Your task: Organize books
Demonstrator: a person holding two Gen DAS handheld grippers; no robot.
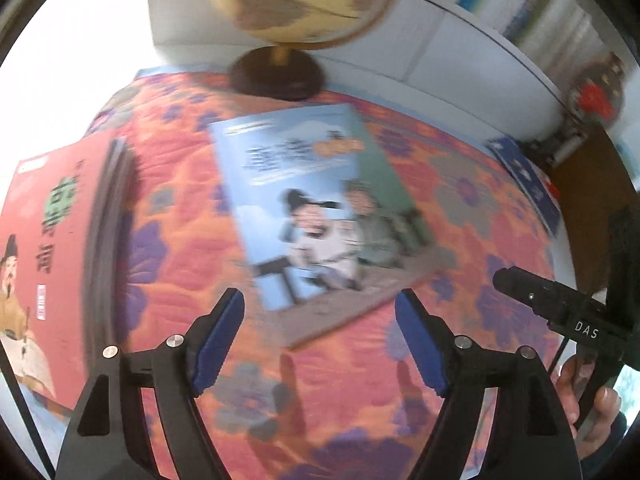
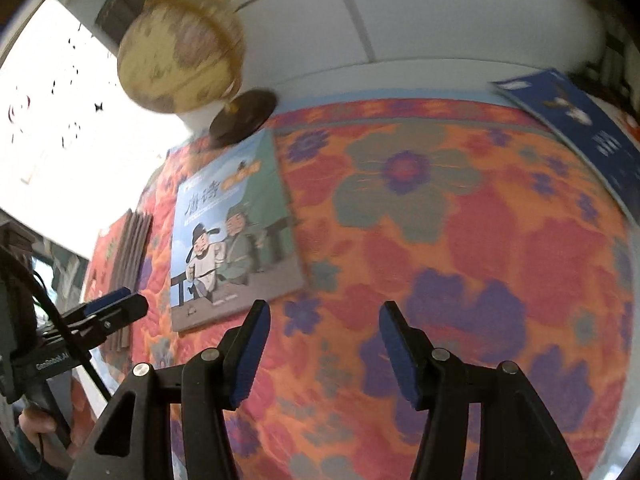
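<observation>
A light-blue picture book [image 1: 320,208] with two cartoon figures lies flat on the flowered tablecloth [image 1: 192,220]; the right wrist view shows the same light-blue book [image 2: 232,236] at left. My left gripper [image 1: 320,308] hovers just short of its near edge, open, nothing between the blue pads. A red book [image 1: 48,264] tops a stack at the far left. My right gripper [image 2: 324,320] is open over bare cloth, to the right of the light-blue book. A dark-blue book [image 2: 580,136] lies at the far right, seen also as the dark-blue book [image 1: 528,180] in the left view.
A globe [image 1: 300,0] on a dark round base [image 1: 280,76] stands behind the light-blue book, against a white shelf unit [image 1: 440,40] holding upright books. The right gripper's body [image 1: 560,304] and a hand [image 1: 600,404] show at the left view's right edge.
</observation>
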